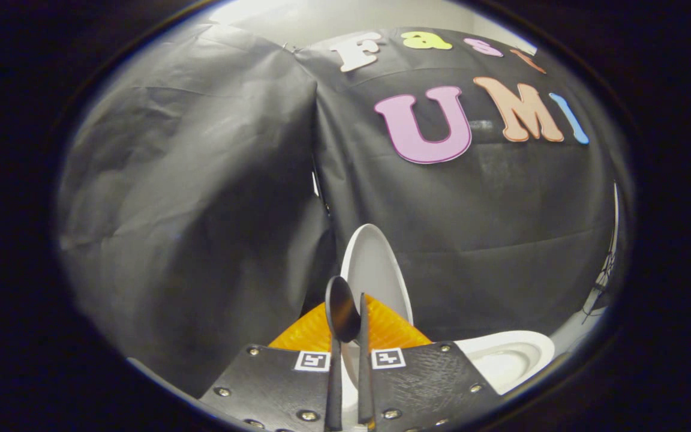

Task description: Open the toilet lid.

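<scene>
The toilet lid (375,270) stands raised, nearly upright against the booth wall, above the open white bowl (510,360), so the opening looks about done; the tongs (348,336) sit nearly closed, seemingly pinching the lid's edge

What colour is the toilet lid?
White; the lid stands raised between the gripper fingers, in the gripper view.

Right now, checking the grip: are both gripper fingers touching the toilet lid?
Touching: the gripper view shows the gripper fingers nearly closed, pinching the raised white toilet lid edge.
</scene>
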Demonstrator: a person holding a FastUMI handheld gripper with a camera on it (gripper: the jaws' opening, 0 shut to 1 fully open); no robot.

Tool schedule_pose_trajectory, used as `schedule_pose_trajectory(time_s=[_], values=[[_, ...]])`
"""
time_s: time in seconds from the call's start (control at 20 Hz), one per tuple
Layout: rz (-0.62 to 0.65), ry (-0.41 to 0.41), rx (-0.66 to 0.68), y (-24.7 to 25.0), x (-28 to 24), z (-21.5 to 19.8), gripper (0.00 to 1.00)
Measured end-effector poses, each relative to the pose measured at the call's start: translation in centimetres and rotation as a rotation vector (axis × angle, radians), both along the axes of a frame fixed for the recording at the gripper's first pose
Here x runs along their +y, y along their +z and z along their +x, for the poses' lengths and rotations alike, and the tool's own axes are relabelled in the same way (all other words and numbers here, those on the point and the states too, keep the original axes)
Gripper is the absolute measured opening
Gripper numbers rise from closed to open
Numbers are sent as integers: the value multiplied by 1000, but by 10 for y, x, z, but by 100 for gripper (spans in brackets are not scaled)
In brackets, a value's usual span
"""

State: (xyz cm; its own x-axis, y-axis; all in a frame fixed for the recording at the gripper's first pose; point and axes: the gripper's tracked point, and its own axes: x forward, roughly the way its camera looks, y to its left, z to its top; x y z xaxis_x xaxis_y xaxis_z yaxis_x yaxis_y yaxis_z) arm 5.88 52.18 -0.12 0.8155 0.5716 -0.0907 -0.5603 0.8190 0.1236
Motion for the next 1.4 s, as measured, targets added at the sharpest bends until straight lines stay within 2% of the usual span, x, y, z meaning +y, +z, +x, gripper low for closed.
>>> schedule_pose_trajectory(time_s=[0.55, 0.75, 0.85, 0.95, 1.2, 1.35, 1.4], values=[[-5, 59, 14, -8, 25, -9, 11], [-18, 27, 6, -9, 25, -10, 11], [31, 36, 29, -10, 29, -8, 29], [62, 65, 39, -5, 33, -14, 42], [112, 32, -51, 31, 6, -19, 76], [84, -10, -118, 54, -24, -16, 97], [65, -27, -126, 56, -37, -15, 97]])
